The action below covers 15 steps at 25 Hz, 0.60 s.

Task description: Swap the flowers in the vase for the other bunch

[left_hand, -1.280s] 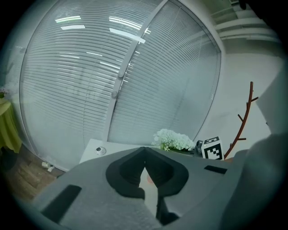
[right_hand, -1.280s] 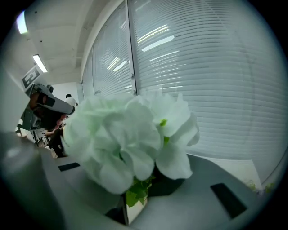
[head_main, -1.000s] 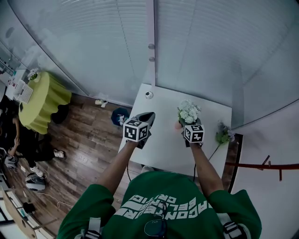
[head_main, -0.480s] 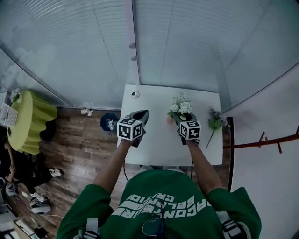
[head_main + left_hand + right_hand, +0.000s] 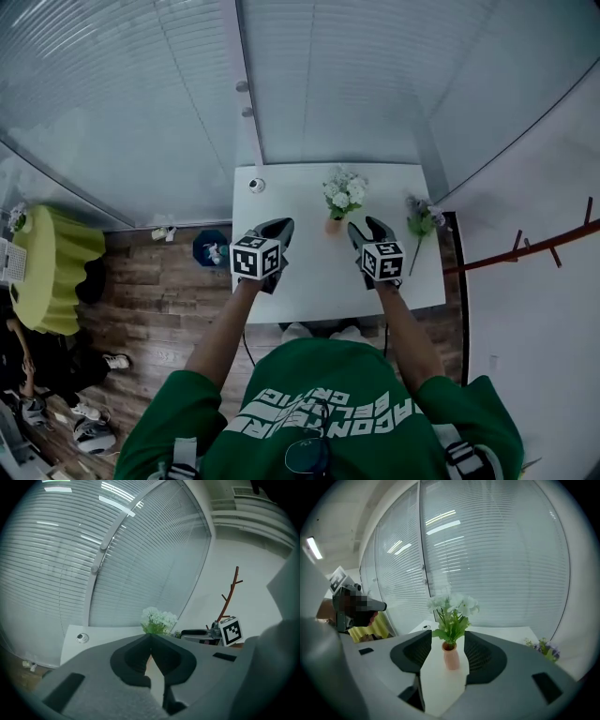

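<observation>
Head view: right hand-held gripper (image 5: 367, 228) just opened, withdrawn from vase (image 5: 334, 226).

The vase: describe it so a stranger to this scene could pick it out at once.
Find the white table beside the blinds. Near its middle stands a small pinkish vase holding white flowers. It alone stands upright; the purple bunch lies flat toward the table's right edge.

Vase (image 5: 334, 226) stands on table (image 5: 309, 281); other bunch (image 5: 419, 220) lies to its right.
</observation>
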Available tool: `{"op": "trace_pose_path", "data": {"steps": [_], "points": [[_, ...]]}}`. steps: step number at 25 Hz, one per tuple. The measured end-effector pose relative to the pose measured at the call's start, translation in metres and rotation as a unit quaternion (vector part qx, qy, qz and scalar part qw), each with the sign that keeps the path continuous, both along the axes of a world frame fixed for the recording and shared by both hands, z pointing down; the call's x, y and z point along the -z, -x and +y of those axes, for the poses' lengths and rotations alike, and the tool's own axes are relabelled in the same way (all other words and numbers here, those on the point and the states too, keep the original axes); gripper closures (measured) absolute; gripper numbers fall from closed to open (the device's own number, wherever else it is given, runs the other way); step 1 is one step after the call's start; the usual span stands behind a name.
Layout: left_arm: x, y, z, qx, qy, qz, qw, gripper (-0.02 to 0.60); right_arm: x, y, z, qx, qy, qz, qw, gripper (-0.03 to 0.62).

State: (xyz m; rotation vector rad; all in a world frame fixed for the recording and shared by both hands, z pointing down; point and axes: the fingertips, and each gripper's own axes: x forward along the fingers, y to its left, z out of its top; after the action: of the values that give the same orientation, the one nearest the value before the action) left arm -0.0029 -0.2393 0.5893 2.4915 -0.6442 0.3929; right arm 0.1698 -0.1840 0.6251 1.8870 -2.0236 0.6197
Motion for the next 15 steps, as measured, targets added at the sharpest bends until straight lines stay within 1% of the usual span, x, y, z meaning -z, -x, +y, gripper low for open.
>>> {"op": "trace_pose_path", "data": {"steps": [4, 5, 6, 9, 10, 12, 15], "points": [[0.007, -0.006, 0.015, 0.007, -0.007, -0.002, 0.9999, 0.574, 0.015, -0.011, 0.018, 0.001, -0.019, 0.001, 1.000, 0.378], [0.008, -0.008, 0.021, 0.009, -0.009, -0.003, 0.9999, 0.574, 0.018, -0.014, 0.024, 0.001, -0.023, 0.000, 1.000, 0.390], [0.010, -0.009, 0.026, 0.012, -0.011, -0.003, 0.9999, 0.574, 0.021, -0.017, 0.031, 0.002, -0.027, 0.000, 1.000, 0.410], [0.013, -0.016, 0.045, 0.028, -0.014, -0.003, 0.9995, 0.574, 0.028, -0.031, 0.054, 0.004, -0.035, -0.001, 0.999, 0.503], [0.014, -0.020, 0.052, 0.033, -0.015, -0.003, 0.9993, 0.574, 0.029, -0.036, 0.062, 0.007, -0.037, -0.003, 0.999, 0.524], [0.015, -0.026, 0.069, 0.037, -0.019, -0.006, 0.9991, 0.574, 0.031, -0.043, 0.080, 0.013, -0.041, -0.009, 0.999, 0.554], [0.016, -0.037, 0.093, 0.039, -0.026, -0.011, 0.9988, 0.574, 0.035, -0.053, 0.104, 0.022, -0.049, -0.012, 0.999, 0.575]]}}
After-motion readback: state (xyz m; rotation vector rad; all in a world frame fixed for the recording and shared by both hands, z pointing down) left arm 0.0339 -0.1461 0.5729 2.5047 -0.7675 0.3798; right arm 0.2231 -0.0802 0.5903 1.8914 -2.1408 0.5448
